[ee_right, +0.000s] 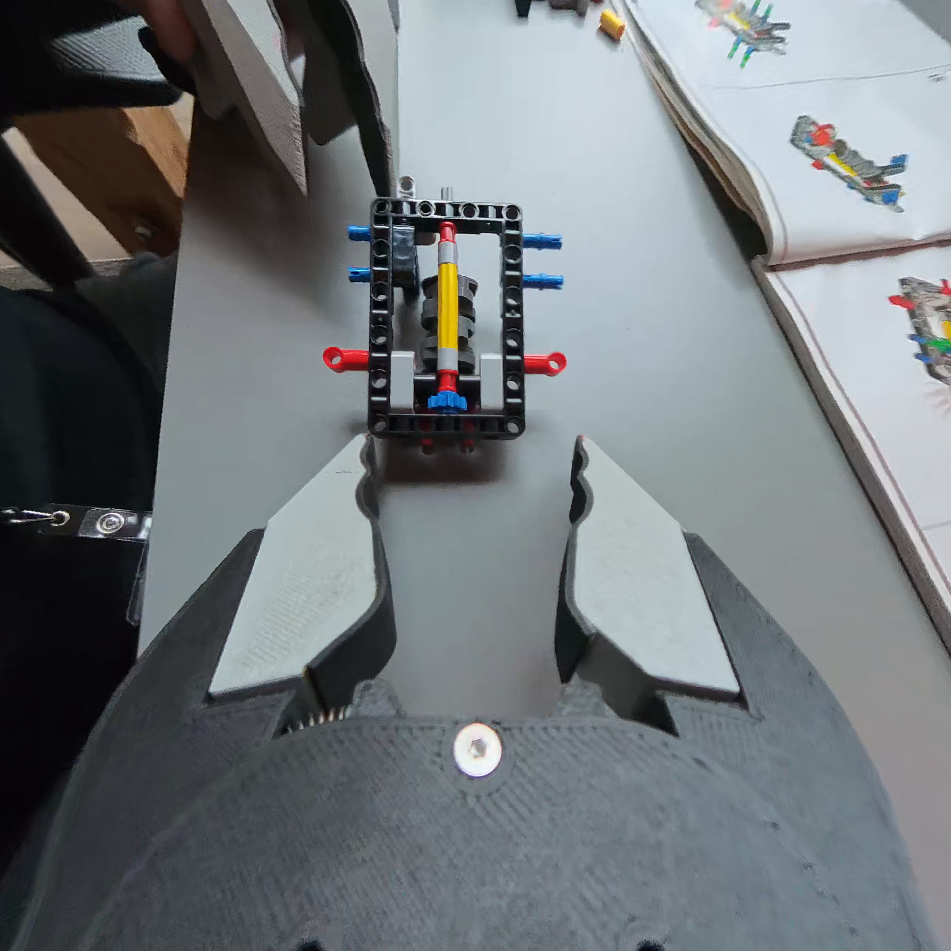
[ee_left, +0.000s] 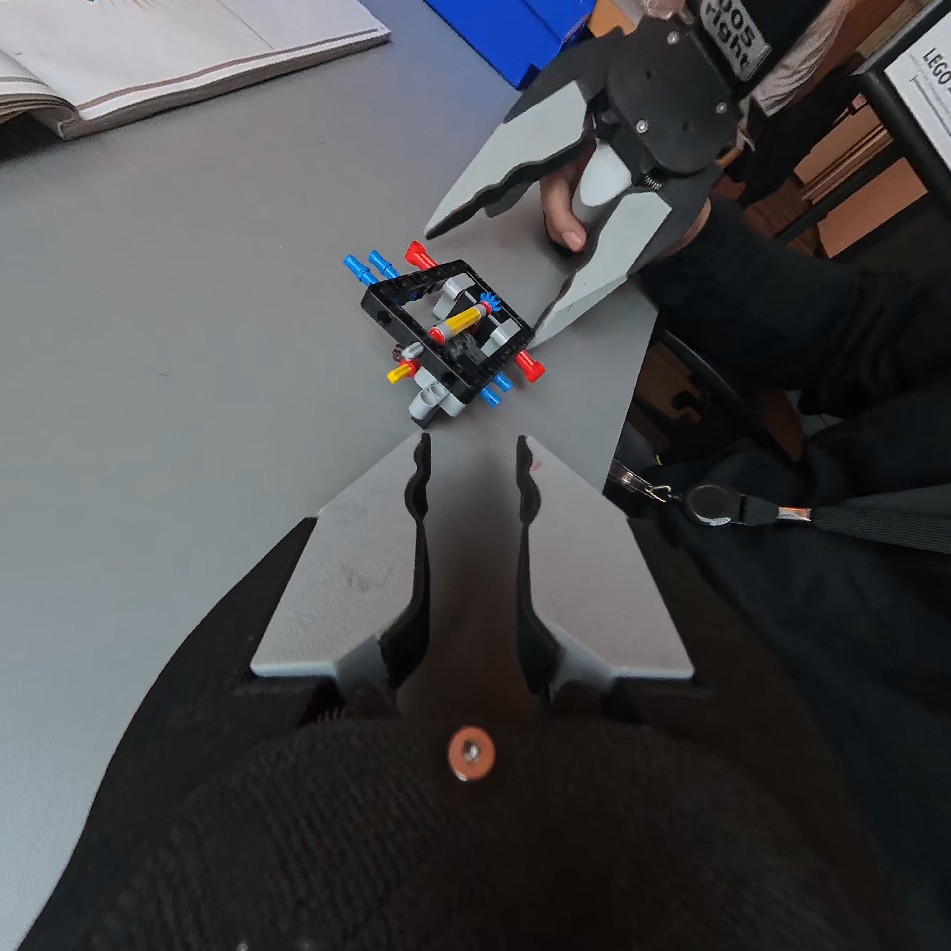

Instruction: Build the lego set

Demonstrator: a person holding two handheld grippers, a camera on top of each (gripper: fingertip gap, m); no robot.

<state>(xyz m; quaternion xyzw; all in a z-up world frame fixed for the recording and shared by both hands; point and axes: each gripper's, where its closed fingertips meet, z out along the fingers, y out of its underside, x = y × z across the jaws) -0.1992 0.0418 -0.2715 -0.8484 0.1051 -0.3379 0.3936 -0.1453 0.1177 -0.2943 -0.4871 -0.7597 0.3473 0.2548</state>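
Note:
A lego assembly lies on the grey table: a black rectangular frame with a yellow axle, a blue gear, red and blue pins sticking out of its sides. It also shows in the right wrist view. My left gripper is open and empty, just short of the assembly's near end. My right gripper is open and empty, its tips just before the frame's gear end. In the left wrist view the right gripper sits behind the assembly, one fingertip close to the frame's corner.
An open instruction booklet lies along the right of the table, also at the far left in the left wrist view. Loose pieces, one yellow, lie far off. A blue box stands at the back. The table edge runs close by the assembly.

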